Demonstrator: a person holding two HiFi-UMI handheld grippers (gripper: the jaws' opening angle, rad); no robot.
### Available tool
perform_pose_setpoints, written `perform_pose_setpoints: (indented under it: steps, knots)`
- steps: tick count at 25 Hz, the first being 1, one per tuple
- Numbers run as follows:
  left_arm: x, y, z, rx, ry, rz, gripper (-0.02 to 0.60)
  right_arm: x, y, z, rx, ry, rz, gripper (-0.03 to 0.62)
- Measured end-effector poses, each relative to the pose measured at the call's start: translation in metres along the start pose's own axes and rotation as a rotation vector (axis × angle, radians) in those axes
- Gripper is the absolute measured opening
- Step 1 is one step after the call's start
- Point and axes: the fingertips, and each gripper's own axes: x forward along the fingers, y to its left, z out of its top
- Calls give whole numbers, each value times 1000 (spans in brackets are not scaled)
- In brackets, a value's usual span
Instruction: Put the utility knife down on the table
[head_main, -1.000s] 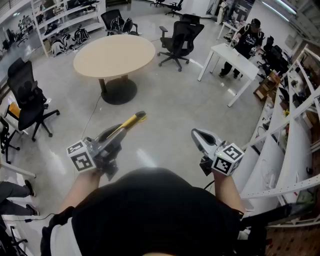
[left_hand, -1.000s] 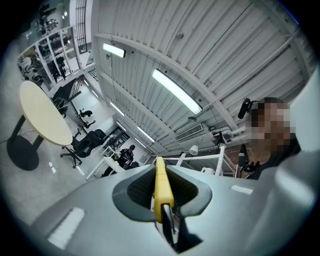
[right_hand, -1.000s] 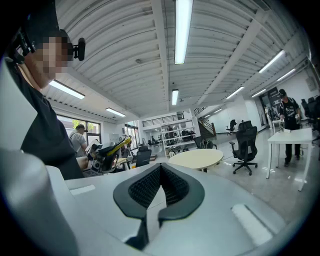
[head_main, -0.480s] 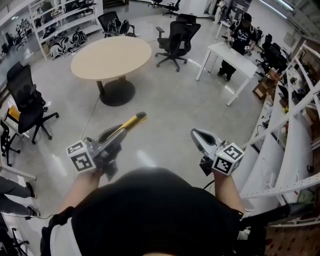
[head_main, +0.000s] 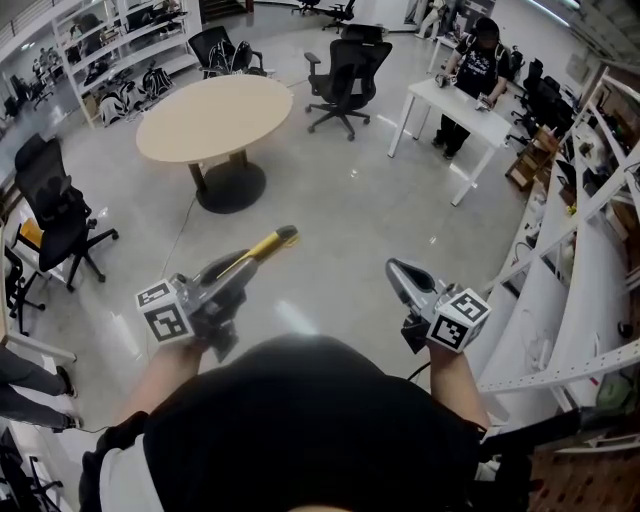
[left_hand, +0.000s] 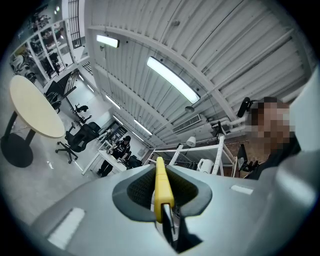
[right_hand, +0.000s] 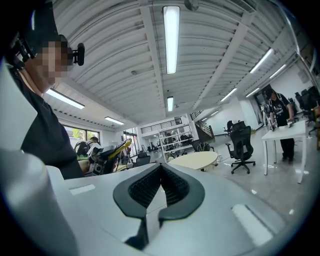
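Note:
My left gripper (head_main: 235, 262) is shut on a yellow utility knife (head_main: 268, 243), whose yellow handle sticks out ahead of the jaws toward the round table. In the left gripper view the utility knife (left_hand: 161, 187) stands upright between the dark pads. My right gripper (head_main: 400, 274) is shut with nothing between its jaws; in the right gripper view its pads (right_hand: 165, 187) meet. The round beige table (head_main: 215, 114) stands on one dark foot several steps ahead, at upper left. Both grippers are held in front of the person's dark torso above the grey floor.
Black office chairs (head_main: 345, 68) stand behind the round table and another chair (head_main: 55, 205) at the left. A white desk (head_main: 465, 112) with a person (head_main: 475, 70) at it is at the upper right. White shelving (head_main: 580, 270) runs along the right side.
The whole scene has slid toward me: table, chairs and white desk sit slightly nearer and lower in view. Both grippers keep their pose, the knife still held.

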Motion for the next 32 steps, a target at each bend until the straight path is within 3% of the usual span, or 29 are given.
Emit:
perform_pose_setpoints:
  steps: [12,16,26,32]
  knots:
    - [60,-24,-50,-22,74,-29,57,-54,-38,-18,62,10,-8,14]
    - [67,-16,-49,-31,84,-45,57,-53,-47,-18,80,10,-25,15]
    - [55,70,2,-71,73,-105,57,41,-58,-3,65,16,-74,15]
    - [27,146,79,-47,46,-144,57,144,-50,19,36,4,-88,15]
